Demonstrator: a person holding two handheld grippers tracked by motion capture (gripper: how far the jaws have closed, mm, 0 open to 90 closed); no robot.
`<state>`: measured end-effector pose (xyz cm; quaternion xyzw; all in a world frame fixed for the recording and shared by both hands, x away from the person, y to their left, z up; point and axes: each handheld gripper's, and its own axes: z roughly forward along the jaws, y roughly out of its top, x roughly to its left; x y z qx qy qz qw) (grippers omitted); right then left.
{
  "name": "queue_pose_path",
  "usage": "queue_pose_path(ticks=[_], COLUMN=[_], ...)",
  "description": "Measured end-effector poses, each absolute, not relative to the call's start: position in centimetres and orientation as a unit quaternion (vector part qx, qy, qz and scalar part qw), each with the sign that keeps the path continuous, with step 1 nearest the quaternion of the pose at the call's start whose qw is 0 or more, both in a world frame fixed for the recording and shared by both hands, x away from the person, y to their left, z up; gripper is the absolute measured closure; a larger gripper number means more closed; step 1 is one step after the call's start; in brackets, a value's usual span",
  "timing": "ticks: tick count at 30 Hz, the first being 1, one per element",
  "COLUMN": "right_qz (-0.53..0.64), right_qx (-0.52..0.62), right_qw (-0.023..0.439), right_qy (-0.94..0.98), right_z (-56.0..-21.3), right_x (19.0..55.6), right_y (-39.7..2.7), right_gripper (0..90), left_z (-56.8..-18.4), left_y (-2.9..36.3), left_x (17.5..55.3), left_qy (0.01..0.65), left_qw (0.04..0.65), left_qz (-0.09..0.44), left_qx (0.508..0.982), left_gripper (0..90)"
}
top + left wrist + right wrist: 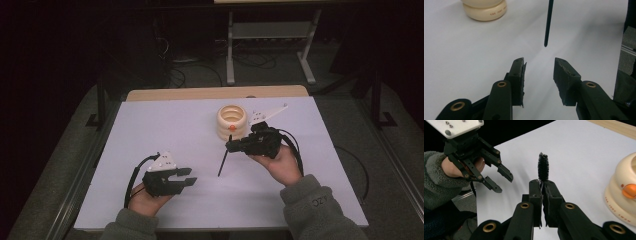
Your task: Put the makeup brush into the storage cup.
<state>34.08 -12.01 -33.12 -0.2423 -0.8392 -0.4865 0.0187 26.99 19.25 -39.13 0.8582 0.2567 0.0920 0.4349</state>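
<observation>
My right gripper point(229, 146) point(543, 185) is shut on a thin black brush point(222, 162). Its bristled head point(543, 167) sticks out past the jaws, and its long handle point(548, 25) hangs toward the table. A cream ringed cup point(232, 121) point(624, 192) with an orange beak stands just behind that gripper. My left gripper point(192, 176) point(539, 66) point(503, 182) hovers low at the front left with its jaws apart and nothing between them. It points toward the handle's tip, a short way off.
The white table top point(150, 130) has a wooden strip point(215, 93) along its far edge. Behind it stand a metal frame point(270, 45) and floor cables point(200, 70). The cream cup's base point(485, 11) lies ahead of the left gripper.
</observation>
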Motion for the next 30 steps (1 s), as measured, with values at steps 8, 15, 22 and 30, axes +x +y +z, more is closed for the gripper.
queue_pose_path(ticks=[8,15,22,30], right_qz=[-0.486,-0.484,-0.487,-0.484], right_qx=[-0.247,-0.253,-0.257,-0.261], right_qw=[0.008,-0.001,-0.006,-0.015], right_qy=[-0.838,-0.837,-0.835,-0.835], right_z=[-31.7,-30.6,-29.8,-28.9], right_x=[35.0,36.0,36.7,37.6], right_y=[-12.1,-12.2,-12.3,-12.4], right_gripper=[84.7,84.7,84.7,84.7], left_z=[-39.4,-39.5,-39.5,-39.5], left_y=[19.5,19.5,19.8,20.2], left_x=[27.1,27.2,27.3,27.5], left_qy=[0.266,0.268,0.278,0.288], left_qw=[0.435,0.428,0.427,0.427], left_qz=[0.092,0.093,0.096,0.099], left_qx=[0.855,0.858,0.855,0.852], left_gripper=[59.0,58.9,57.6,55.7])
